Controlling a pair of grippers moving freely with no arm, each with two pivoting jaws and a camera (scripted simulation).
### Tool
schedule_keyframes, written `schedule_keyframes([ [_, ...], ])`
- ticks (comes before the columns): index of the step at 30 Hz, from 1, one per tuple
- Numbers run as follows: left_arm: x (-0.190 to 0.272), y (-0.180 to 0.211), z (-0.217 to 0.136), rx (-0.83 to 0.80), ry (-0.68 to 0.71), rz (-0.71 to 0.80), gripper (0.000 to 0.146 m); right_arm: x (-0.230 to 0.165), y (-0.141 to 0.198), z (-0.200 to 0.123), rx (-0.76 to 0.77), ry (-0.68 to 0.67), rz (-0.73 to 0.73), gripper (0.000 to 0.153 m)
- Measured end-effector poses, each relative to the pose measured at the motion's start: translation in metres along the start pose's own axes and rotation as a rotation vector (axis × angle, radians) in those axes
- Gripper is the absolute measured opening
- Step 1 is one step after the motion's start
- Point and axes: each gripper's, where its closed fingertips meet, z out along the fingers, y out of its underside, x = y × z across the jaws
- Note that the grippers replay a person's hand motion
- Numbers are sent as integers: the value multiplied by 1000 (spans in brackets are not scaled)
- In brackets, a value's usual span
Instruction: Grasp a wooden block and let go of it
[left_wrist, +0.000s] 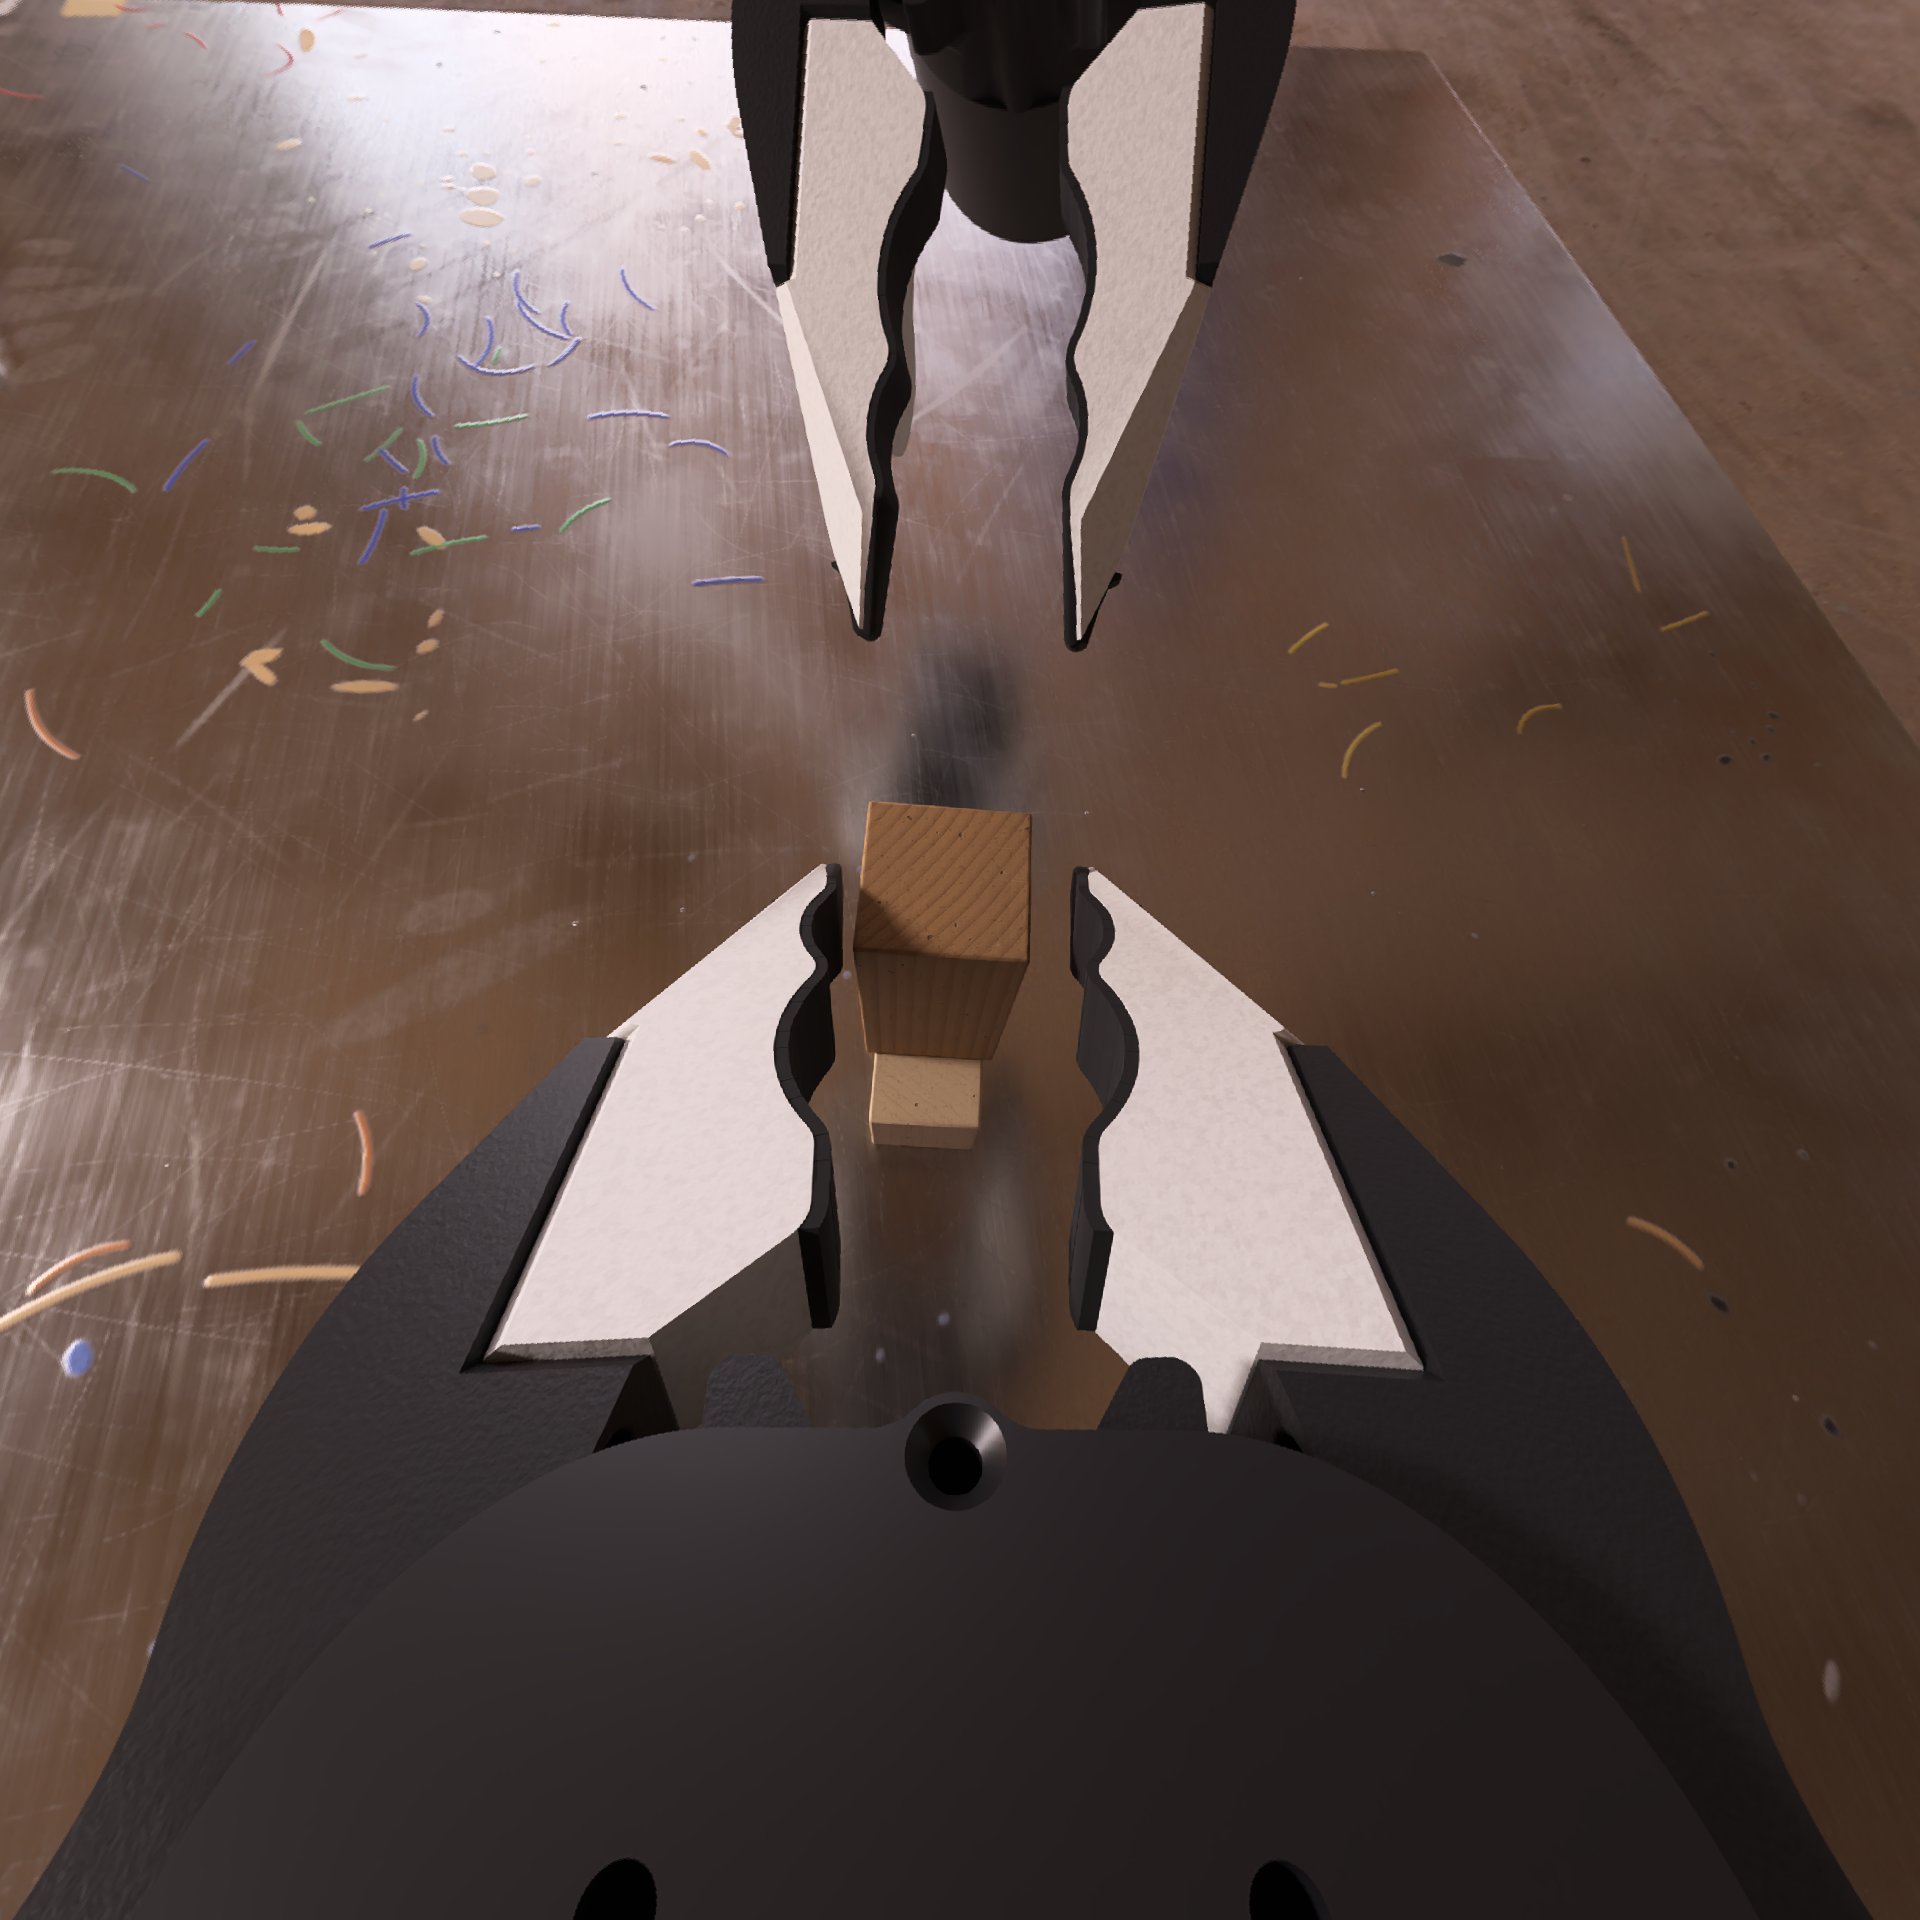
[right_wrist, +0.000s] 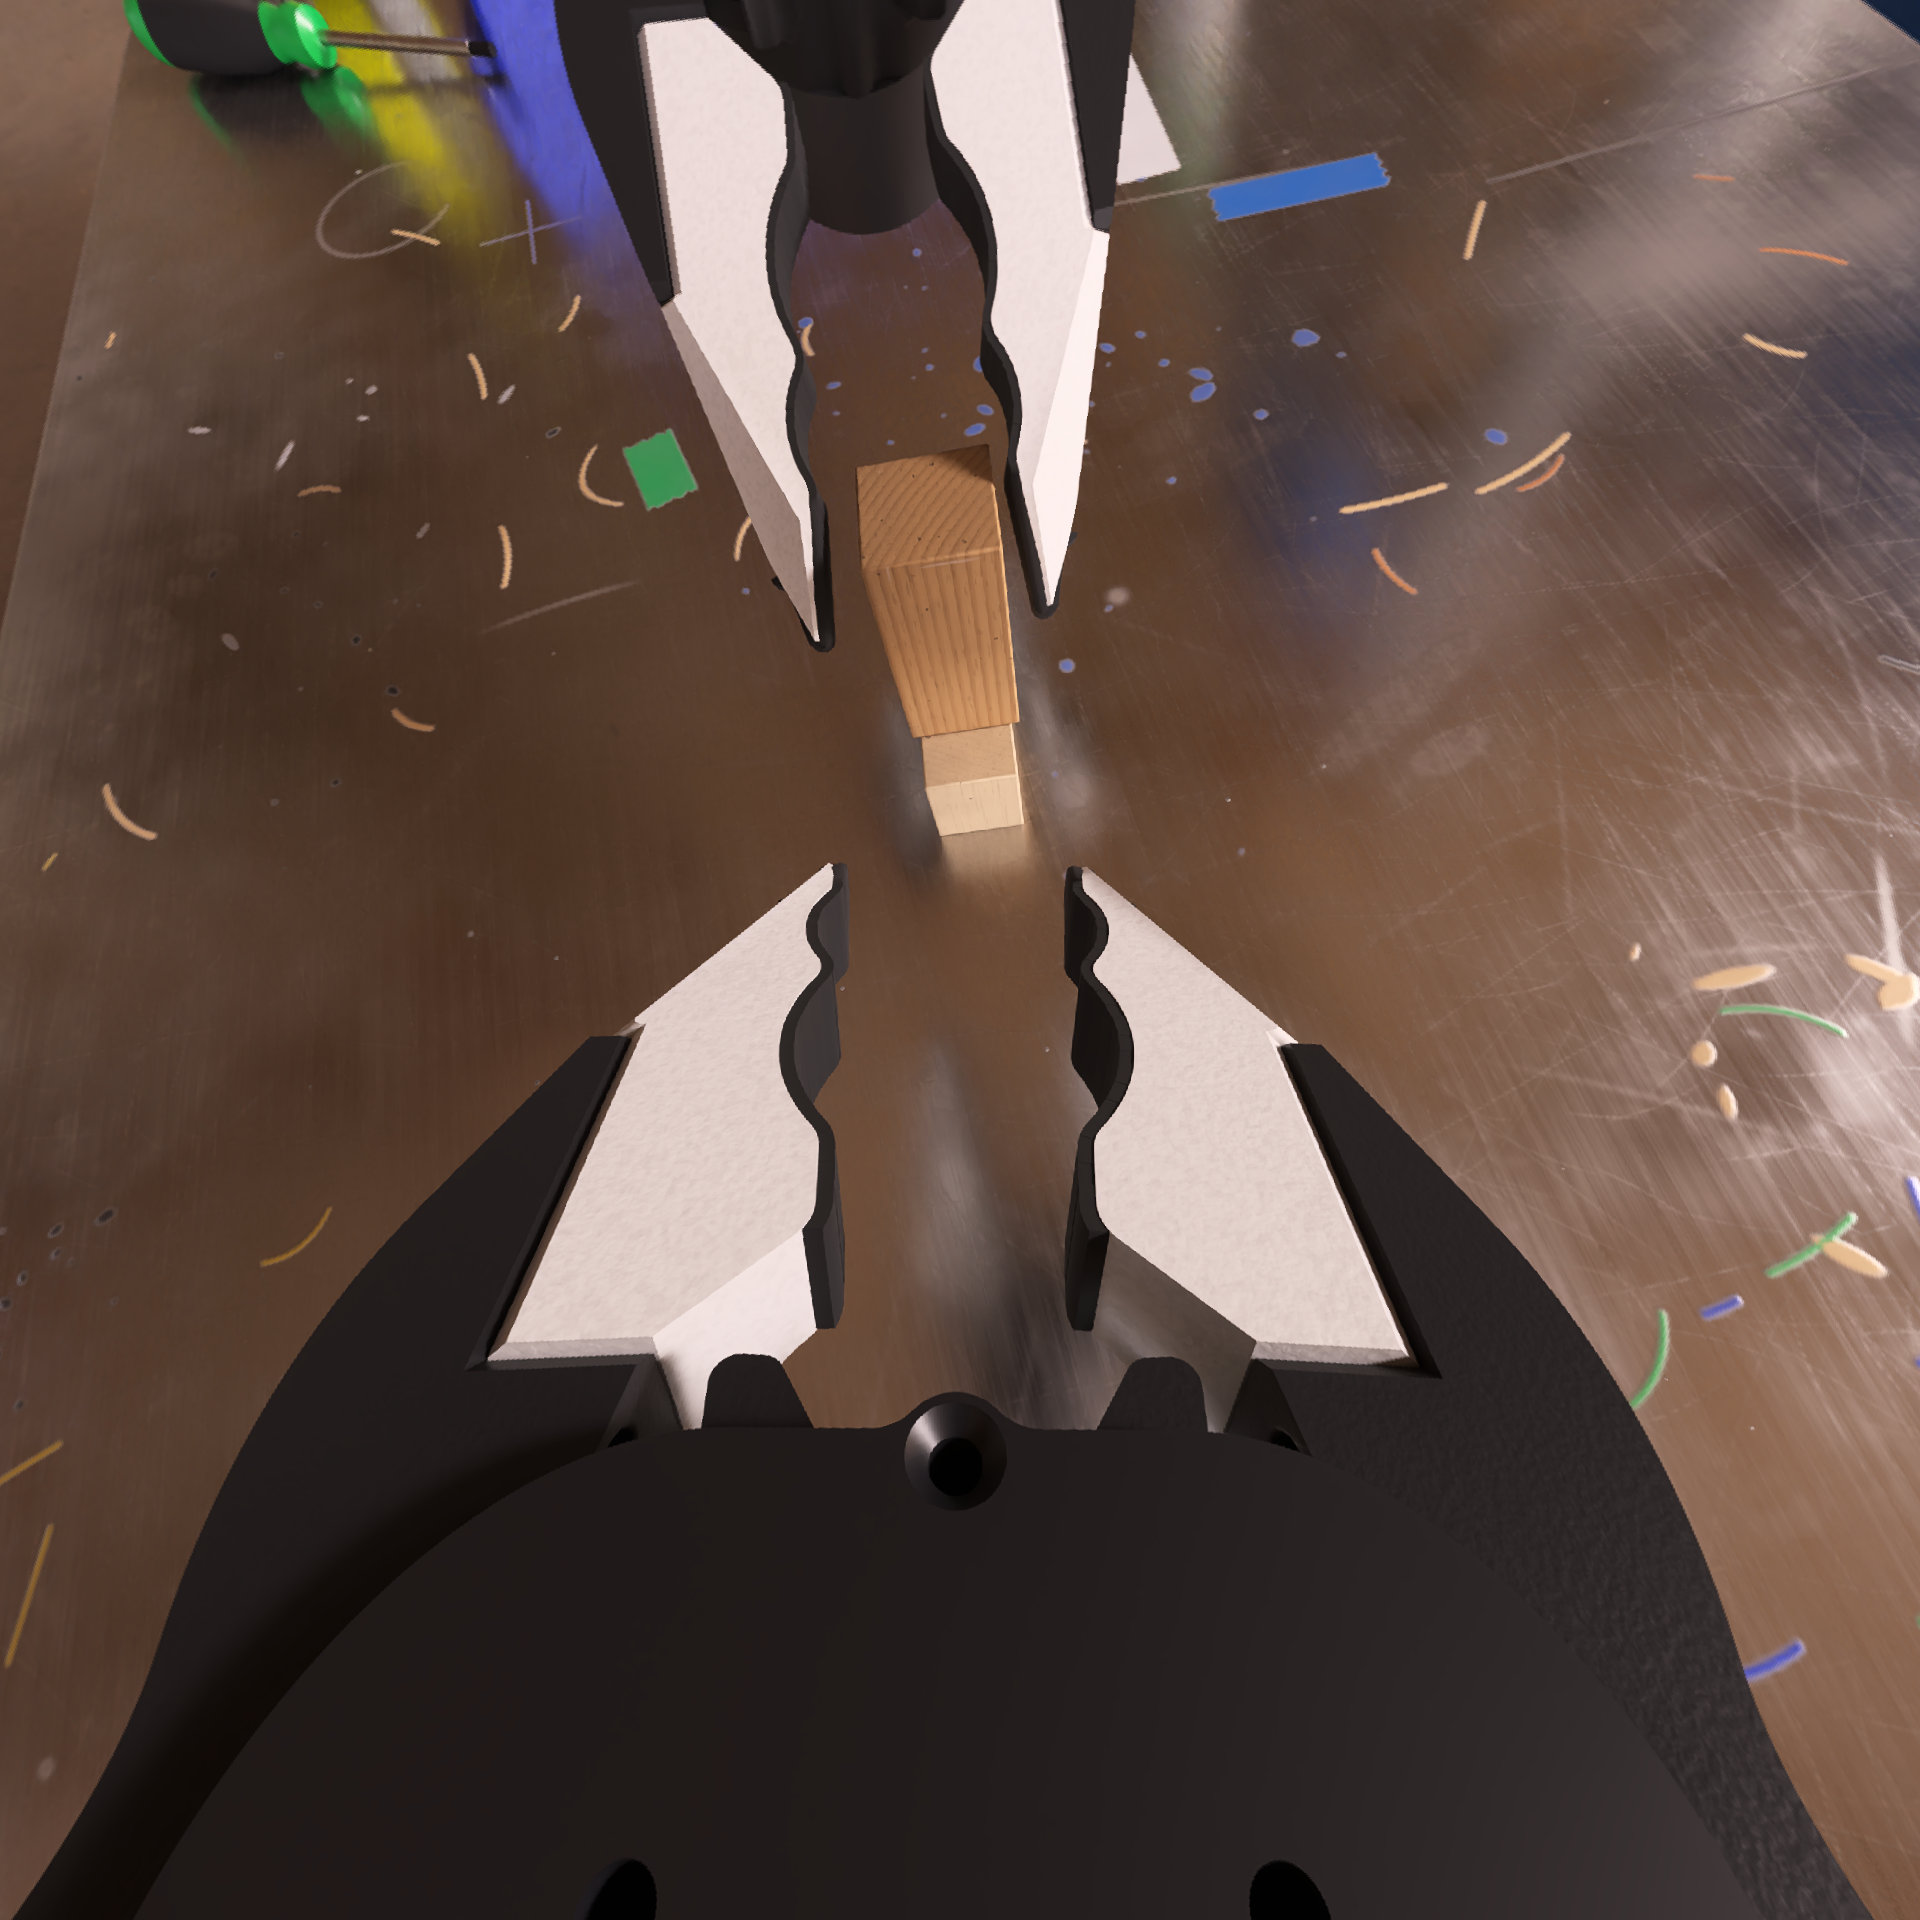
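A tan wooden block (left_wrist: 943, 883) stands upright on a smaller pale block (left_wrist: 925, 1107) on the scratched metal table (left_wrist: 416, 935). My left gripper (left_wrist: 956, 878) is open, with its fingertips on either side of the tan block's top and a small gap on each side. My right gripper (left_wrist: 966, 629) is open and empty and faces the left one from beyond the stack. In the right wrist view, my right gripper (right_wrist: 956, 878) has its tips just short of the pale block (right_wrist: 971, 790). The left gripper (right_wrist: 932, 623) straddles the tan block (right_wrist: 935, 582).
A green-handled screwdriver (right_wrist: 281, 36) lies at the far left in the right wrist view. A blue tape strip (right_wrist: 1299, 187) and a green patch (right_wrist: 658, 470) are stuck flat on the table. The table's edge (left_wrist: 1621, 343) runs along the right in the left wrist view.
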Motion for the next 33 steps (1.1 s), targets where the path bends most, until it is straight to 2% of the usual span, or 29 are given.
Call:
schedule_keyframes([
  [17,0,1,-4,36,68,-27,36,2,0,-1,32,-54,6,37],
  [33,-1,-1,-6,49,46,-24,32,6,-1,-8,73,-61,25,31],
])
